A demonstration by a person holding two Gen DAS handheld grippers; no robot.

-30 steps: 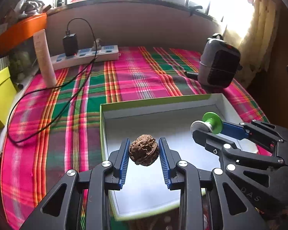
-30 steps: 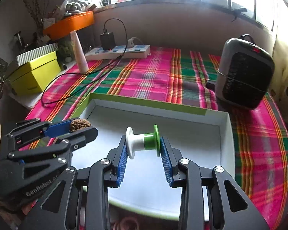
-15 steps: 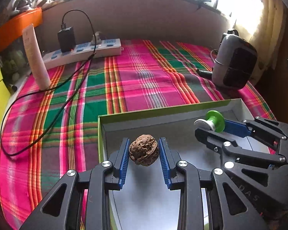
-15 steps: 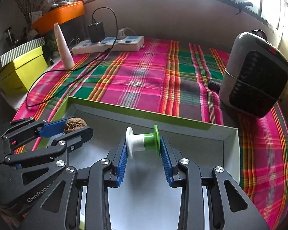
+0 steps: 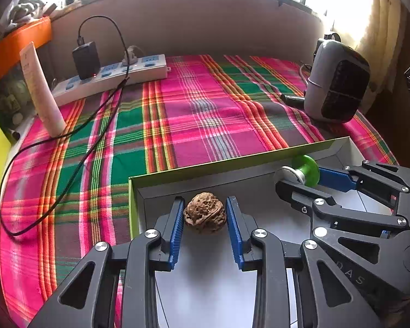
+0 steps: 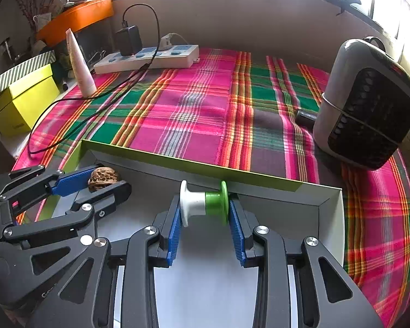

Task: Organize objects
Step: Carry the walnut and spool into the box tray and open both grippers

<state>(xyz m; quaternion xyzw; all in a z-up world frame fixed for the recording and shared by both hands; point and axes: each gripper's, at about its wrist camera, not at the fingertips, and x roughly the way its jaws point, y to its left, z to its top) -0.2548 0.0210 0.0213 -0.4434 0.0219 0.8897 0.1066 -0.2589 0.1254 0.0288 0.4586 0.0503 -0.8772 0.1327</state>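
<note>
plaid cloth [image 5: 205,114] under window (bright), left fingers [image 5: 177,218] grasping walnut [image 5: 205,213], right fingers [image 6: 175,229] grasping spool [image 6: 204,203]

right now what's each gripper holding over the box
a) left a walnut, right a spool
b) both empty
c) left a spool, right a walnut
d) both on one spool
a: the left gripper is clamped on the walnut, and the right gripper on the white and green spool, both above the box.
</note>
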